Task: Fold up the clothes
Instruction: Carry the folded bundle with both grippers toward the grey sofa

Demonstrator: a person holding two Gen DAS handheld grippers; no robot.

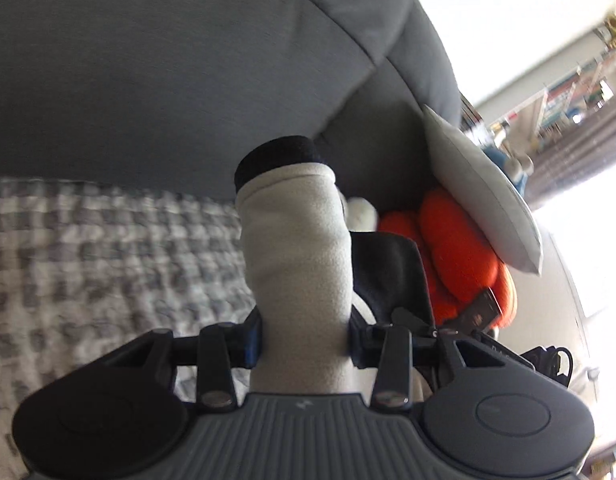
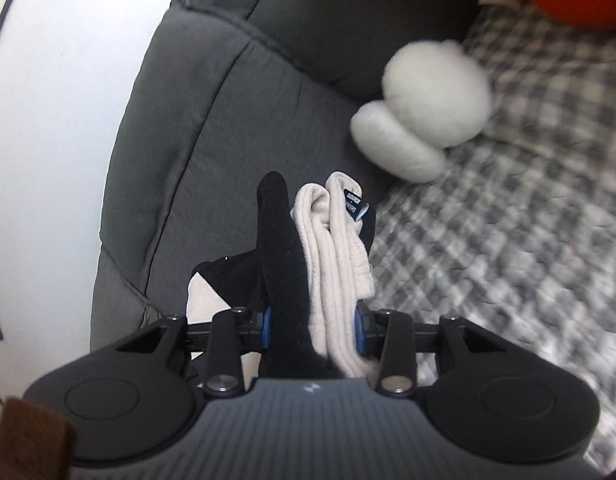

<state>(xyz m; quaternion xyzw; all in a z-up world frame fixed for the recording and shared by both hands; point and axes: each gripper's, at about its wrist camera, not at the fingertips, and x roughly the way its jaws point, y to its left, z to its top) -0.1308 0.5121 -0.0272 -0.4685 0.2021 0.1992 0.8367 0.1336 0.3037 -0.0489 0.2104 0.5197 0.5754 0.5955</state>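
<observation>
A cream and black fleece garment is held by both grippers above a checked blanket on a grey sofa. In the left wrist view my left gripper (image 1: 304,340) is shut on a thick cream fold (image 1: 296,240) with a black edge on top. In the right wrist view my right gripper (image 2: 313,328) is shut on a bunched part of the garment (image 2: 331,248), black on the left, cream on the right, with a small dark label at its tip. The fingertips of both grippers are hidden by the cloth.
The grey-and-white checked blanket (image 1: 88,260) covers the sofa seat (image 2: 507,240). Grey sofa back cushions (image 1: 168,80) stand behind it. A white plush toy (image 2: 427,112), an orange plush (image 1: 455,256) and a pale grey pillow (image 1: 479,196) lie at the sofa's end.
</observation>
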